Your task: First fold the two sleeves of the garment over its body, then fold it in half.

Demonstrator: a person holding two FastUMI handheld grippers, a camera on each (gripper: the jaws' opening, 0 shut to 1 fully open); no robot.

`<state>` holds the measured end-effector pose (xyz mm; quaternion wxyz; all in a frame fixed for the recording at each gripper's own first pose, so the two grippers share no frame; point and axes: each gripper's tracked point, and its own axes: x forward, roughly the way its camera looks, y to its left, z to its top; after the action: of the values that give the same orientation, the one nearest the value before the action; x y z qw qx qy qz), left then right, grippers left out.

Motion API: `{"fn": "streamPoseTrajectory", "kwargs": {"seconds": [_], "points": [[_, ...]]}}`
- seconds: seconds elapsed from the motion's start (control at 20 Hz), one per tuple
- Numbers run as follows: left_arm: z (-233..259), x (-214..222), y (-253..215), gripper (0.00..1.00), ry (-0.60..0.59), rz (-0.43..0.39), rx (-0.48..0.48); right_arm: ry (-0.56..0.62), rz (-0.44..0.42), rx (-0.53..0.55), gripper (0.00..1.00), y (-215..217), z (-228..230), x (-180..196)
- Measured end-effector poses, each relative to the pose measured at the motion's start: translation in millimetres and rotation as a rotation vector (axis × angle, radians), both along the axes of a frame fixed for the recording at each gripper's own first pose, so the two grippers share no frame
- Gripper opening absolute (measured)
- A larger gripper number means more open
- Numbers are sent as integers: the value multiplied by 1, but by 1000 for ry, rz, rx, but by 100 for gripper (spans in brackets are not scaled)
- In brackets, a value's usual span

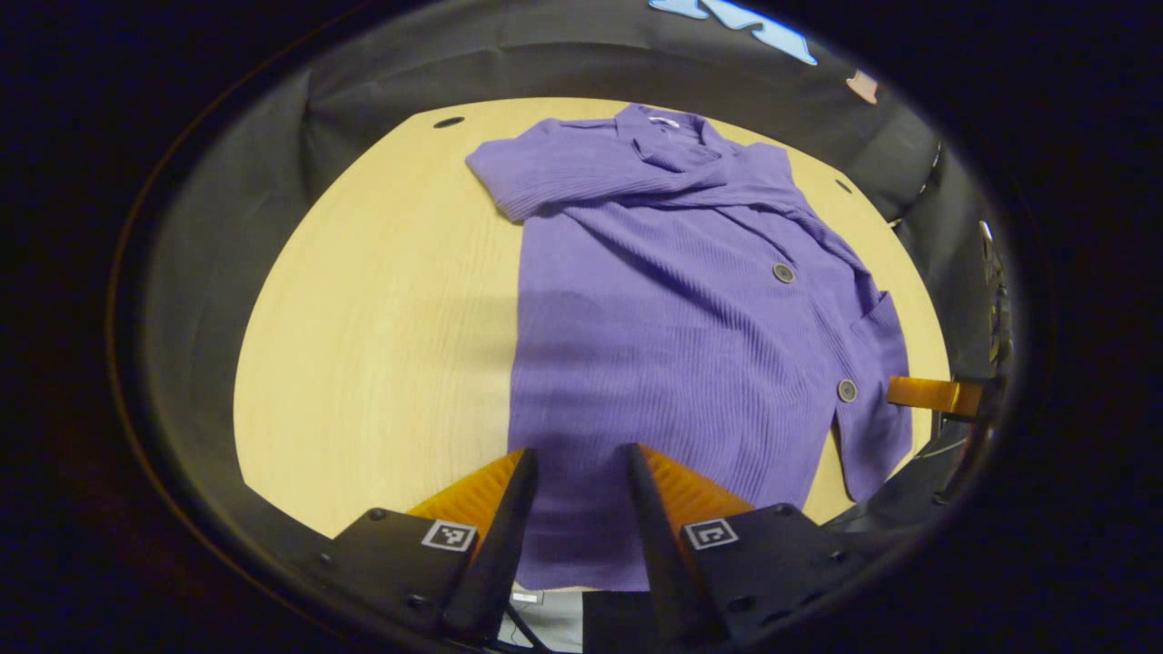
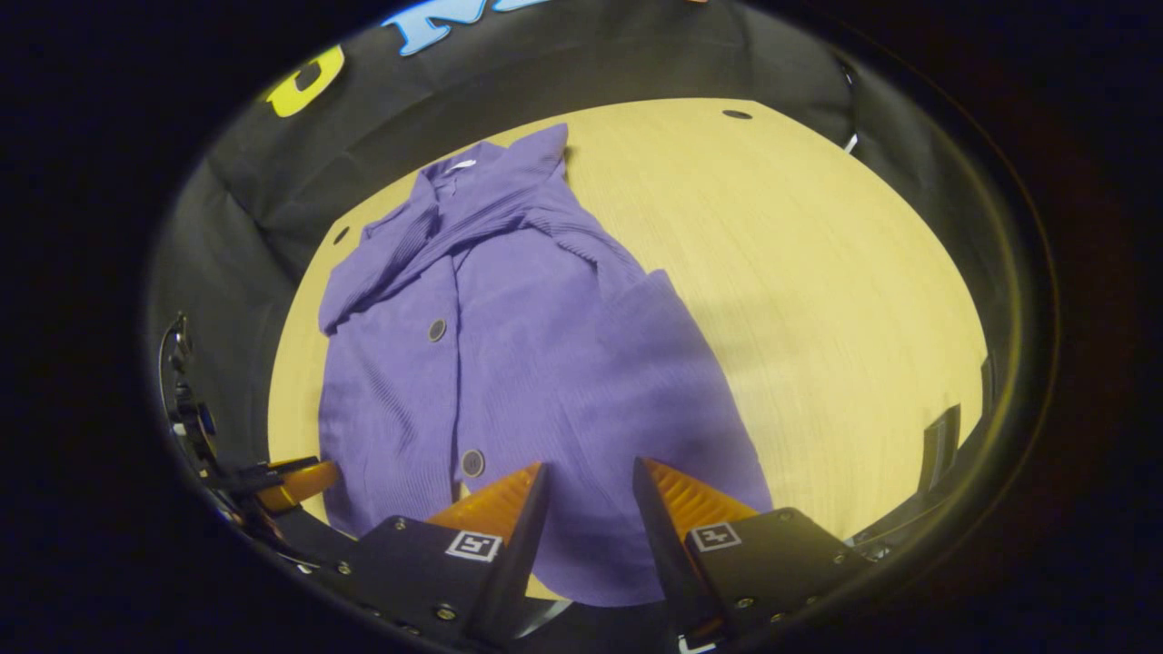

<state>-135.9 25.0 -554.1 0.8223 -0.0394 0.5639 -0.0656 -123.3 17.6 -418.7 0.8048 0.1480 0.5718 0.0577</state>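
Note:
A purple ribbed cardigan (image 1: 672,327) lies flat on the pale wooden table (image 1: 363,345), collar at the far side and hem toward me. Its sleeves (image 1: 581,168) lie folded across the upper chest. My left gripper (image 1: 579,454) is open just above the hem near the garment's left edge, with cloth showing between its fingers. In the right gripper view the cardigan (image 2: 527,363) has two dark buttons down its front. My right gripper (image 2: 590,465) hovers open over the hem at the other corner. The right gripper's finger (image 1: 936,395) shows at the cardigan's far side edge, and the left gripper (image 2: 291,486) shows low at the left.
The booth's black cloth wall (image 1: 545,64) surrounds the table. Bare wood lies left of the cardigan in the left gripper view and on its right (image 2: 818,291) in the right gripper view. Small dark holes (image 1: 448,122) mark the table's far corners.

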Motion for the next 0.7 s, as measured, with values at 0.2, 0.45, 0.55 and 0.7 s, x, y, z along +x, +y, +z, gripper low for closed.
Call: {"fn": "streamPoseTrajectory", "kwargs": {"seconds": [0.2, 0.45, 0.55, 0.7], "points": [[-9, -4, 1, 82, 21, -5, 4, 18, 6, -36, 60, -4, -6, -5], [-15, -1, 2, 82, 37, -11, 63, 55, 28, -92, 51, -6, -20, -9], [-16, 0, 1, 82, 44, -17, 89, 68, 45, -108, 60, -7, -21, -10], [-16, 1, 1, 83, 46, 0, 83, 100, 93, -144, 66, -7, -25, -13]]}}
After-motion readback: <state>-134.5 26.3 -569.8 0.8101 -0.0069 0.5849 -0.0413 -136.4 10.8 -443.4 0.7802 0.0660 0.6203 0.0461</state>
